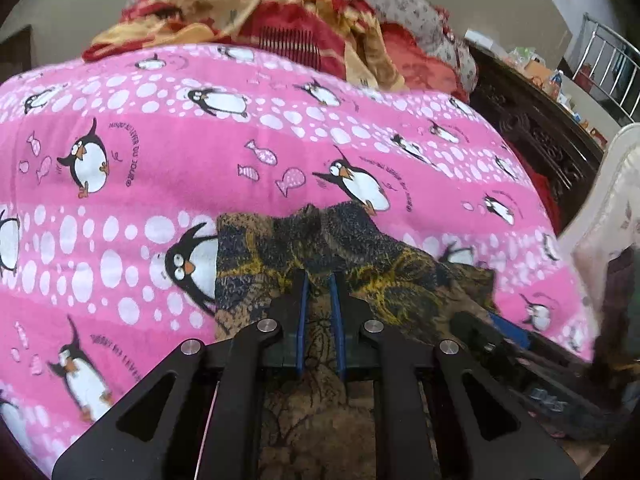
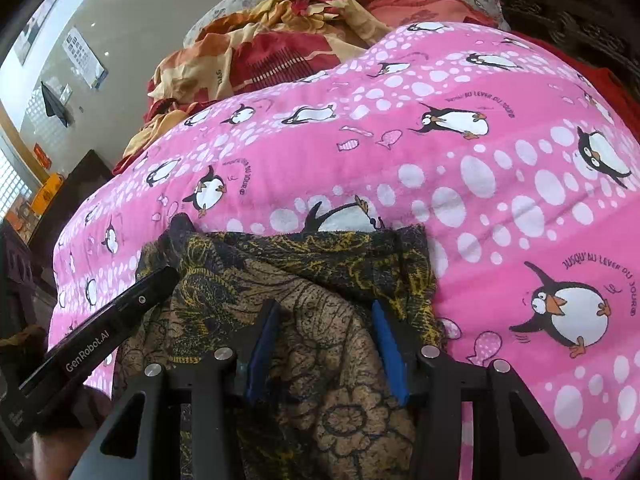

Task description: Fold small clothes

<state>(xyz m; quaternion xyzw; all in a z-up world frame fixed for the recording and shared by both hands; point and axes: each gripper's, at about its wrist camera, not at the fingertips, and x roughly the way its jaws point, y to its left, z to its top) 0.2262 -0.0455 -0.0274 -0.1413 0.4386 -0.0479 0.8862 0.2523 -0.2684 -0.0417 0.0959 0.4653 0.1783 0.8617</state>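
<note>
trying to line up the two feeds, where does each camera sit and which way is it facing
Left wrist: sits on the left gripper, facing forward and down over the patterned garment on the pink penguin blanket; its own narrow jaws show, with the right gripper at right.
Right wrist: sits on the right gripper, same downward slant; its own jaws wider over the garment, left gripper at left.
Shared: garment, blanket, red-orange bedding pile behind.

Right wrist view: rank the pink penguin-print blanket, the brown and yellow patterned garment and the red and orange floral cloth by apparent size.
1. Pink penguin-print blanket.
2. Brown and yellow patterned garment, nearer the camera, so enlarged.
3. Red and orange floral cloth, farther back and partly hidden.
</note>
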